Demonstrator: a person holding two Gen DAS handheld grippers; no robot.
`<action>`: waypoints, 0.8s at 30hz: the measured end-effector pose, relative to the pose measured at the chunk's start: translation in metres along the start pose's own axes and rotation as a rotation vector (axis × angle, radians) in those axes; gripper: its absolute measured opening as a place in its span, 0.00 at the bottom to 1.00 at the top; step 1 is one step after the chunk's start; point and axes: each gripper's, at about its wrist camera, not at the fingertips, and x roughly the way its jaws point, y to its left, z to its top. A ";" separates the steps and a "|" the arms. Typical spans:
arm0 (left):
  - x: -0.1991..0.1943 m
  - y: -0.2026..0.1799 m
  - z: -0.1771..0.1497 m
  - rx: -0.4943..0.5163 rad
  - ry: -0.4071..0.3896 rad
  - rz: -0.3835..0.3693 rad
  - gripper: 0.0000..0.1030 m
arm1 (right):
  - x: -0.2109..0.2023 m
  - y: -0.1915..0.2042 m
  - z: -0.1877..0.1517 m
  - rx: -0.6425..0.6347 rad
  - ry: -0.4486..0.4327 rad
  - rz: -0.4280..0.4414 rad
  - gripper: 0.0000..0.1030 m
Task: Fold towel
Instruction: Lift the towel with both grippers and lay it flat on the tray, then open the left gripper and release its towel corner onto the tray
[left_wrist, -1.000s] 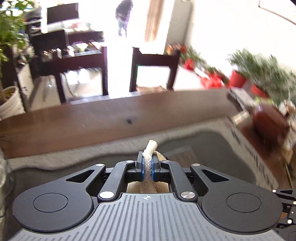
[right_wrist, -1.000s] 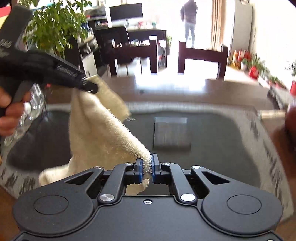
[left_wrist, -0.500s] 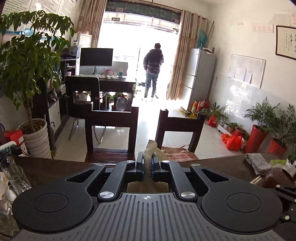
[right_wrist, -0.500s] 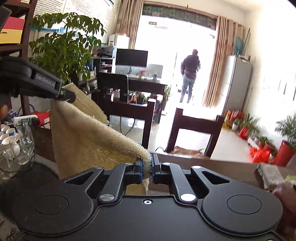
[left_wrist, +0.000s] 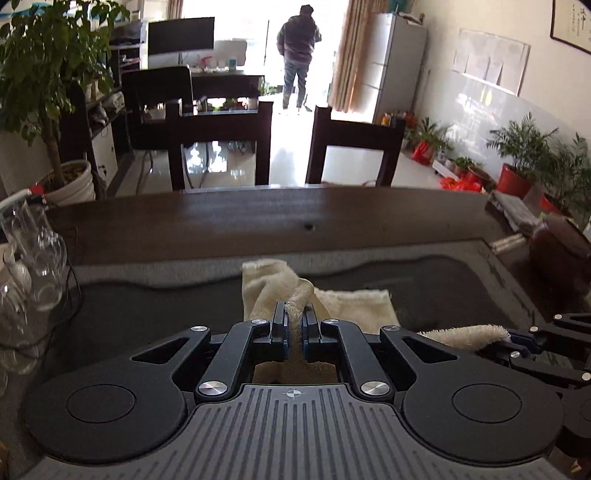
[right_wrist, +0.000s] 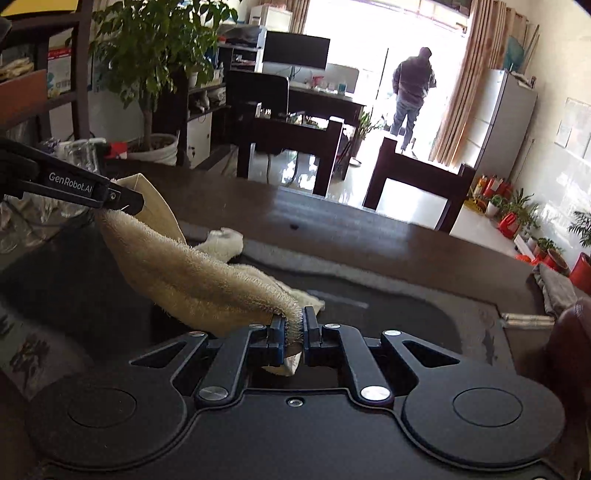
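A cream terry towel (right_wrist: 192, 269) hangs stretched between my two grippers above a dark tray-like mat. My right gripper (right_wrist: 294, 325) is shut on one corner of it, low over the mat. My left gripper (left_wrist: 294, 321) is shut on another corner; in the right wrist view that left gripper (right_wrist: 125, 201) stands higher, at the left. The towel's far part (left_wrist: 347, 302) rests crumpled on the mat beyond the left fingers. At the right edge of the left wrist view the right gripper (left_wrist: 517, 341) shows with the towel's edge in it.
The dark mat (left_wrist: 147, 314) has a grey patterned border and lies on a brown wooden table (left_wrist: 258, 221). Clear glasses (left_wrist: 33, 266) stand at the left edge. A dark red object (left_wrist: 557, 243) and a folded grey cloth (right_wrist: 557, 288) sit at the right. Chairs stand beyond the table.
Both grippers have come down with the towel from their raised position half a second ago. The towel's far part now rests on the mat instead of hanging free.
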 end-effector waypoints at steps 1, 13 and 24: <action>0.000 0.001 -0.011 0.001 0.020 -0.005 0.07 | -0.001 0.006 -0.012 -0.011 0.024 0.008 0.09; 0.003 0.016 -0.076 0.027 0.192 -0.053 0.10 | 0.005 0.039 -0.074 -0.059 0.200 0.073 0.09; -0.015 0.020 -0.073 0.057 0.190 -0.058 0.33 | 0.016 0.036 -0.092 -0.013 0.240 0.069 0.09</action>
